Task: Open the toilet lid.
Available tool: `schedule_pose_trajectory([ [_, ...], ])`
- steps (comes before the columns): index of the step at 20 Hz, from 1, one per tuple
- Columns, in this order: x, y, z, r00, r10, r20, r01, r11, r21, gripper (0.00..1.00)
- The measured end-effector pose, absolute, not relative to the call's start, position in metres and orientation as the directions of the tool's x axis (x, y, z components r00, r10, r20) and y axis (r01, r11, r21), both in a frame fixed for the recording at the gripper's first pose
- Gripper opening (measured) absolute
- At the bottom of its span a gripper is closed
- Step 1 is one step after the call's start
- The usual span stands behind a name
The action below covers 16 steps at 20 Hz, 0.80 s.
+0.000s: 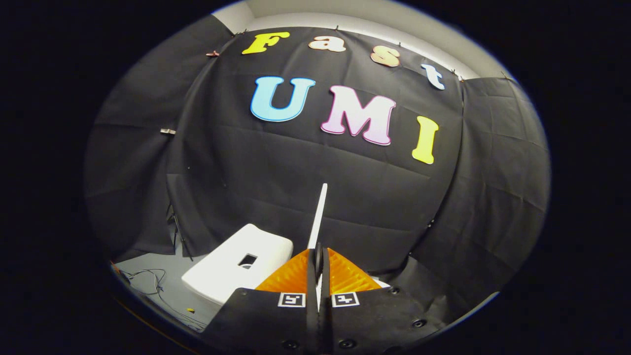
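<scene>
The gripper (318, 256) has its two fingers drawn together on the toilet lid (318, 214), which shows as a thin white edge rising straight up from between the fingertips. Both ribbed pads (291, 275) press on the lid's lower part, one on each side, so the lid is clamped between them and seen edge-on. The lid stands close to upright, leaning only slightly, and its free end reaches up against the black cloth wall (305, 162) behind it.

Just beside the fingers, on their left and a little beyond them, sits the white toilet tank (231, 271). Its flat top faces up and carries a small dark rectangular opening (247, 260) near the middle. The tank's near corner runs under the gripper body, so where it meets the rest of the toilet cannot be seen. A small strip of white shows just to the right of the fingers; what it belongs to cannot be told.

The tank stands on a grey floor (148, 266), close to the foot of the cloth wall. Thin dark cables (153, 278) lie loose on the floor to the left of the tank, apart from it, and a slim dark stand (176, 229) leans against the cloth behind them. Two square black-and-white markers (292, 299) sit on the gripper body just behind the pads.
</scene>
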<state>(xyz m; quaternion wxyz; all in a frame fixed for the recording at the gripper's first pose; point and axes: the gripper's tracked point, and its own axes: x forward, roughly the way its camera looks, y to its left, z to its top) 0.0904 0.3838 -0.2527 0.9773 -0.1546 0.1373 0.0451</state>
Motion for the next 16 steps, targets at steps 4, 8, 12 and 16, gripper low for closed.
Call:
schedule_pose_trajectory([
  [4,0.087,0.415,-0.259,0.948,0.106,-0.299,-0.194,0.939,-0.284,0.05],
  [8,0.086,0.431,-0.265,0.937,0.13,-0.323,-0.226,0.933,-0.281,0.05],
  [12,0.076,0.449,-0.265,0.913,0.209,-0.351,-0.296,0.93,-0.217,0.35],
  [16,0.059,0.46,-0.229,0.913,0.272,-0.304,-0.344,0.915,-0.213,0.98],
])
